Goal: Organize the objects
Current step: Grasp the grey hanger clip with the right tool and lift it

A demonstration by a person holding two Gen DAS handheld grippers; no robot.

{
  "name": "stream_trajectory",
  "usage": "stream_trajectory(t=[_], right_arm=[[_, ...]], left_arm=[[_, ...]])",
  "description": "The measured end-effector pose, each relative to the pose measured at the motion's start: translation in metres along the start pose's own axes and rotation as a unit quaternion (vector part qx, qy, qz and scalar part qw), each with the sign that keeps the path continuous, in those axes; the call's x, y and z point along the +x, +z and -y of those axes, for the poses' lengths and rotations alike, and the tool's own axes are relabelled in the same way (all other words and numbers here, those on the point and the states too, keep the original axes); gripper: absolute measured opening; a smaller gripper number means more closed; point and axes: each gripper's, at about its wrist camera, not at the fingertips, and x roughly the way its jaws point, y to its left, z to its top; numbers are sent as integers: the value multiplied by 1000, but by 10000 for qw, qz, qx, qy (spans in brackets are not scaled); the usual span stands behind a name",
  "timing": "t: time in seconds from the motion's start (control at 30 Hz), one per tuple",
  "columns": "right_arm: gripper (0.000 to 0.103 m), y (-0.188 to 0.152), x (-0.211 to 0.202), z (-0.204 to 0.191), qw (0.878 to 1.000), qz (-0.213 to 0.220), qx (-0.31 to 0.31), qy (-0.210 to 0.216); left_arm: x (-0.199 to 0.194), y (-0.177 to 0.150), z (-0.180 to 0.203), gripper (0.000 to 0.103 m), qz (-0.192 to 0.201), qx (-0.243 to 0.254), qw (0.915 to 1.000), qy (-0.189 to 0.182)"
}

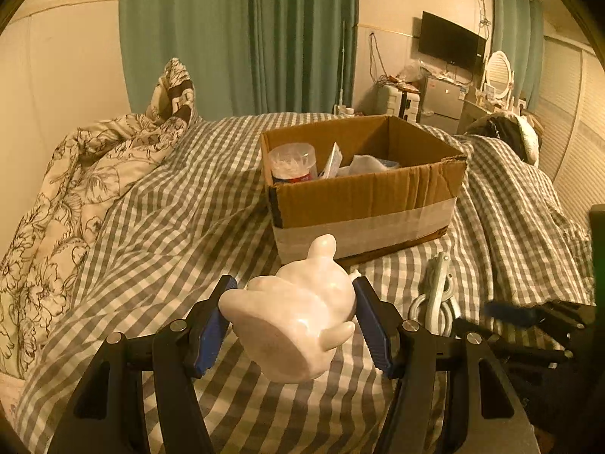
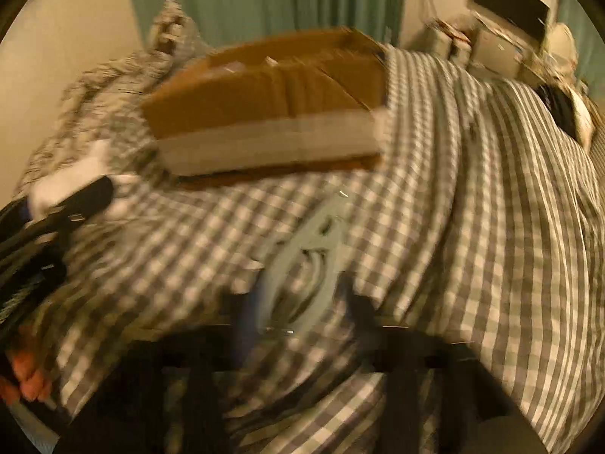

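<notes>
1. Looking across a bed [image 1: 181, 204] covered in a grey-and-white checked sheet, an onlooker sees an open cardboard box [image 1: 363, 204] sitting on it, its lower band wrapped in pale tape.
2. The box already holds several things: a clear plastic tub [image 1: 293, 162] with a red base at the near left corner, a flat packet [image 1: 332, 160] leaning upright beside it, and some white wrapping [image 1: 365, 164] further right. Judging by this, part of the tidying is done.
3. The left gripper [image 1: 295, 321] has its jaws pinching a glossy white figurine [image 1: 298, 317], one blue pad on each side. The figurine is tipped on its side with its flat base toward the camera, raised above the sheet, just in front of the box but not yet over it.
4. A pale grey metal clamp [image 1: 435, 295] lies loose on the sheet, right of the figurine and near the front of the box.
5. The right gripper [image 2: 298, 302] is low over the sheet with that clamp between its fingers. The right wrist view is badly blurred, so I cannot tell whether its jaws are spread or pressed on the clamp.
6. What seems left: the figurine needs setting inside the box, then the clamp. No other loose items show on the sheet, though a rumpled floral quilt [image 1: 75, 196] lies at the left.
</notes>
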Motion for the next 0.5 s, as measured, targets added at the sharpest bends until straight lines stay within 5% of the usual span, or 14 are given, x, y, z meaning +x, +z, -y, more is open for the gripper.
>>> stream_trajectory(t=[0.33,0.5], right_arm=[[75,13,54,-5,9985,-446,168,257],[65,13,50,-1,9989,-336,202,239]], left_arm=[[20,-10,0,64,-287,-34,9996,2],[18,-12,-1,64,-292,-25,9996,46]])
